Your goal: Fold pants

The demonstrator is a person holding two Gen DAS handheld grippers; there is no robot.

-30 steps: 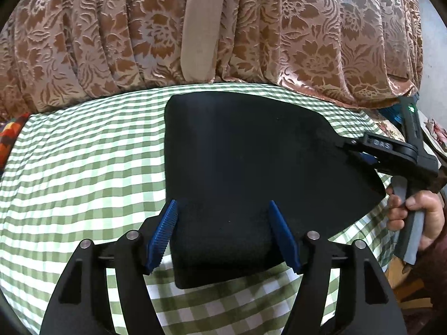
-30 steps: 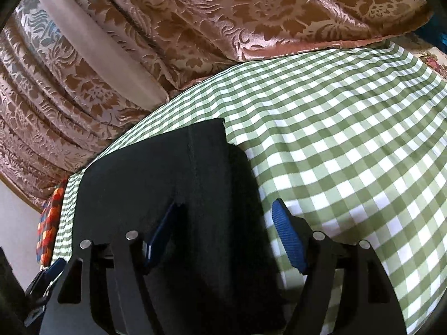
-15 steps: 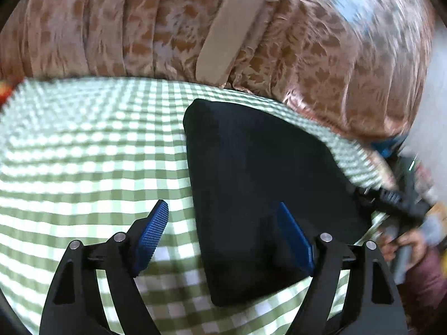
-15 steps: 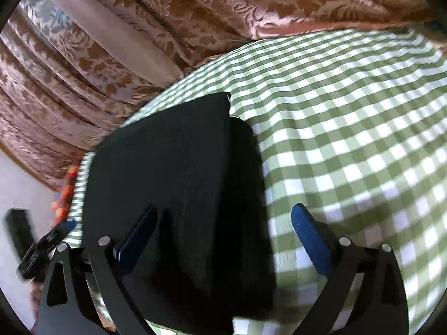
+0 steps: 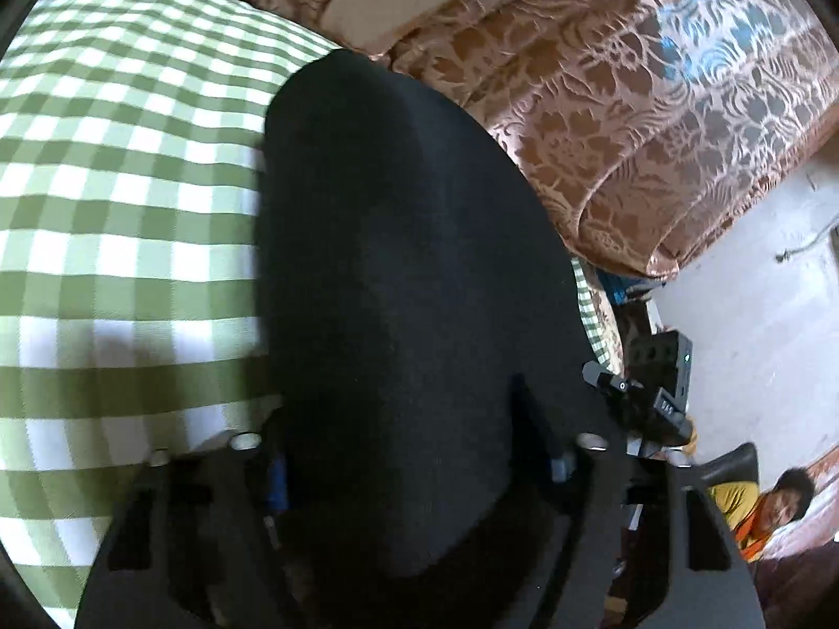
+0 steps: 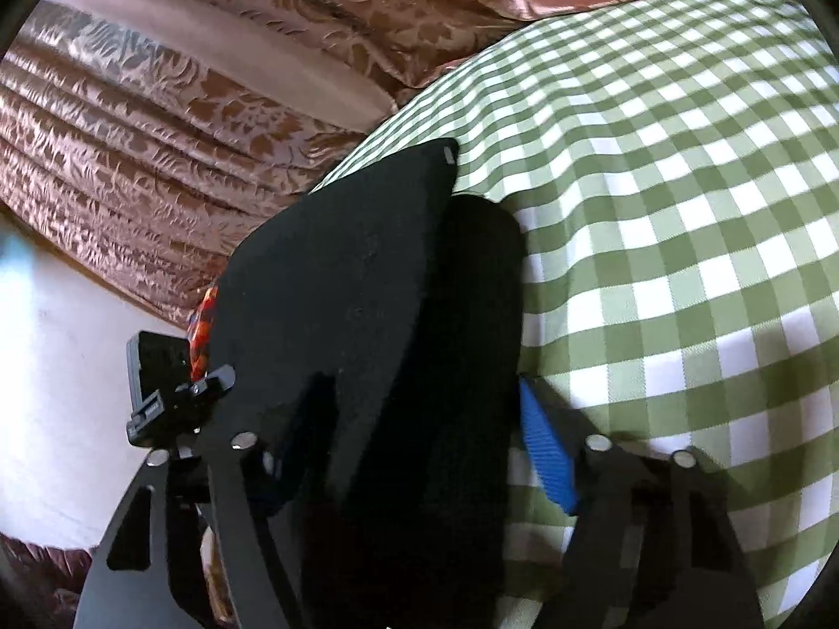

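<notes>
Black pants [image 5: 409, 262], folded into a thick stack, lie on the green checked tablecloth [image 5: 120, 209]. My left gripper [image 5: 414, 472] straddles their near end. Its jaws are closing, and both pads press the cloth, which bulges up between them. In the right wrist view the same pants [image 6: 341, 288] show a flat top layer over a thicker fold. My right gripper [image 6: 419, 451] is closing on that end. Its blue right pad [image 6: 545, 451] is against the fold's edge and its left finger sinks into the top layer. Each gripper shows at the other view's edge: the right gripper [image 5: 650, 403], the left gripper [image 6: 173, 398].
A brown floral curtain [image 5: 629, 105] hangs close behind the table. The table's edge drops off beside the pants towards a pale wall [image 5: 760, 314]. A person [image 5: 760, 508] sits low at the far right. A red patterned cloth [image 6: 204, 325] peeks out beyond the pants.
Both grippers' jaws widened, then narrowed onto the pants. The left gripper swung, rolled and dropped closer to the stack's end. The right gripper sank a little nearer the cloth.
</notes>
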